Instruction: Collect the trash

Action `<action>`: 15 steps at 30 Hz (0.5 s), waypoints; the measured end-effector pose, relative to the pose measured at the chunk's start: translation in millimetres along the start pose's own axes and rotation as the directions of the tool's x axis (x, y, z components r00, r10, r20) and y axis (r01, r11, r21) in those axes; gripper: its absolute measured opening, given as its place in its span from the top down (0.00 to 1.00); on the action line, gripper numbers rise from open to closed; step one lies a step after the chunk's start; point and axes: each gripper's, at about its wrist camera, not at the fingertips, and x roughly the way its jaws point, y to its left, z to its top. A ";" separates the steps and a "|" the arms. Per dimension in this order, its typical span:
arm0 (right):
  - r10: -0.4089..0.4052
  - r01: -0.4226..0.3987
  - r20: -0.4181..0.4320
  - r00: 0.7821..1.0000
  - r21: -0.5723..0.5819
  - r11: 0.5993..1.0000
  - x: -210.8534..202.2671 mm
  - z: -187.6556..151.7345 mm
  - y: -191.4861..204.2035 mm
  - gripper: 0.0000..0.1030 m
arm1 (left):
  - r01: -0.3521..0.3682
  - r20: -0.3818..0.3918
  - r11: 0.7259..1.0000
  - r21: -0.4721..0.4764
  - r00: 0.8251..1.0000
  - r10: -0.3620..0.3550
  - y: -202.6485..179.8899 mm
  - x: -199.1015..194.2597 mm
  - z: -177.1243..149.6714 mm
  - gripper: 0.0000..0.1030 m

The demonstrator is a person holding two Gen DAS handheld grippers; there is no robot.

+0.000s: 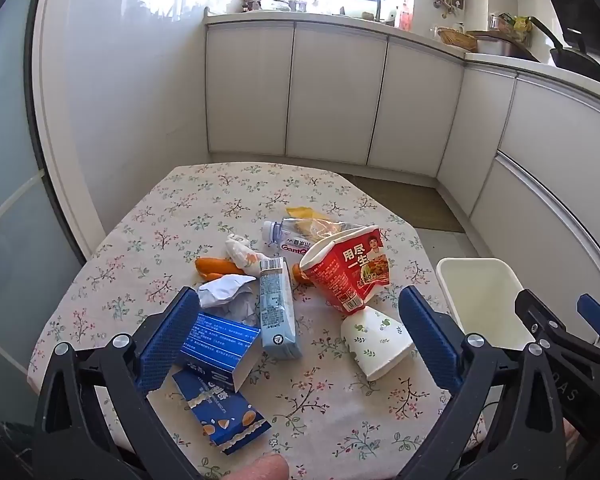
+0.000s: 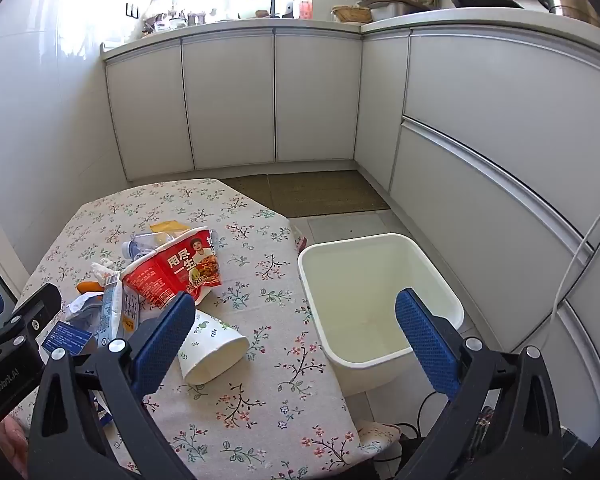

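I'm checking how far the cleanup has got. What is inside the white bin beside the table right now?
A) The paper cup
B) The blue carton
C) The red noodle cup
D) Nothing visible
D: the right wrist view looks into the white bin and shows only its bare inside, while the red noodle cup, blue carton and paper cup all lie on the table.
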 end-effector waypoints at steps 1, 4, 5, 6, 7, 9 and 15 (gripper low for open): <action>0.001 -0.001 -0.003 1.000 0.004 1.000 0.2 0.0 -0.4 0.05 | 0.001 -0.001 1.000 0.000 1.000 -0.001 -0.1 0.0 -0.1 0.07; 0.001 -0.001 -0.001 1.000 0.002 1.000 0.3 0.0 -1.0 0.05 | 0.002 -0.001 1.000 0.001 1.000 -0.002 -1.6 -0.8 -0.6 0.07; 0.001 -0.001 0.000 1.000 0.001 1.000 0.3 0.0 -1.3 0.05 | 0.000 -0.003 1.000 0.000 1.000 0.000 0.1 4.0 -5.4 0.07; 0.001 -0.001 0.000 1.000 0.000 1.000 0.5 0.0 -1.8 0.05 | 0.000 -0.002 1.000 0.002 1.000 0.000 -1.3 3.9 -6.1 0.07; 0.001 -0.001 0.000 1.000 0.000 1.000 0.6 0.1 -2.4 0.05 | 0.000 0.000 1.000 0.001 1.000 0.000 -0.9 2.2 -7.3 0.07; -0.001 0.001 0.000 1.000 -0.003 1.000 0.2 -0.8 0.2 0.05 | 0.004 -0.009 1.000 -0.009 1.000 -0.004 0.9 3.0 -5.9 0.07; -0.001 0.001 -0.001 1.000 -0.006 1.000 -0.7 0.2 0.2 0.05 | -0.001 -0.015 1.000 -0.012 1.000 0.001 1.4 3.7 -4.5 0.07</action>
